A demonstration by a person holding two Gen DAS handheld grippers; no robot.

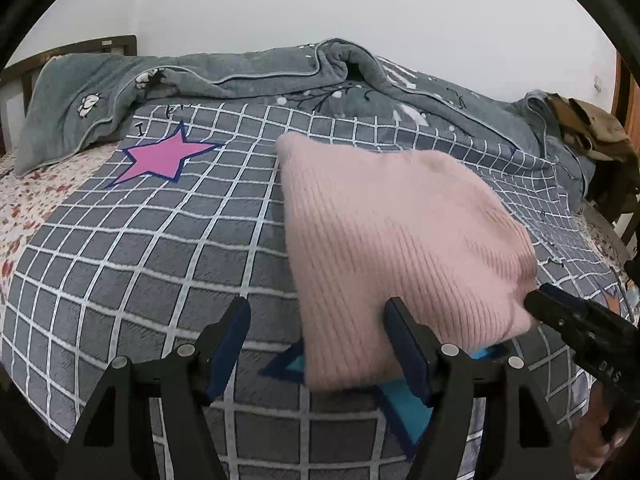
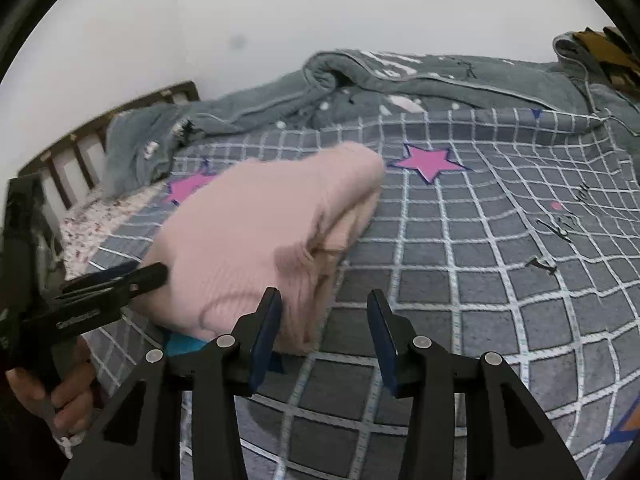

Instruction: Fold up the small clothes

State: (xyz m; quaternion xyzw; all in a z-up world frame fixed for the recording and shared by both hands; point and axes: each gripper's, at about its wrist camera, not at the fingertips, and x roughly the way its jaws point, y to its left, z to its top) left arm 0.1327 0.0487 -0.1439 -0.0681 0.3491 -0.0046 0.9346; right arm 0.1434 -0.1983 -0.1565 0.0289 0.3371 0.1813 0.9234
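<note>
White wall (image 1: 360, 4) backs a bed (image 1: 16, 216) with a dark wooden slatted headboard (image 2: 80, 148). Covering most of the bed is a grey bedspread (image 1: 160, 240) with a white grid pattern, printed with pink stars (image 1: 160, 158) and a blue star (image 1: 408, 404). A floral sheet (image 1: 24, 200) shows at the bedspread's edge. A rumpled grey blanket (image 1: 248, 72) lies along the far side against the wall, with a brown garment (image 1: 592, 128) at its end.

The pink ribbed knit sweater (image 1: 392, 248) lies folded into a compact stack on the bedspread, partly over the blue star. In the right wrist view the layered fold edges face the camera.

The left claw (image 1: 316, 312) stands wide. Its right finger is at the sweater's near edge; the left finger is over bare bedspread. No pad presses on the cloth.

The right claw (image 2: 324, 304) stands at a moderate gap. Its left finger is just beside the sweater's near corner; the right finger is over bare bedspread. Nothing is gripped.

A hand (image 2: 60, 392) holds the left claw's handle at the lower left of the right wrist view.
</note>
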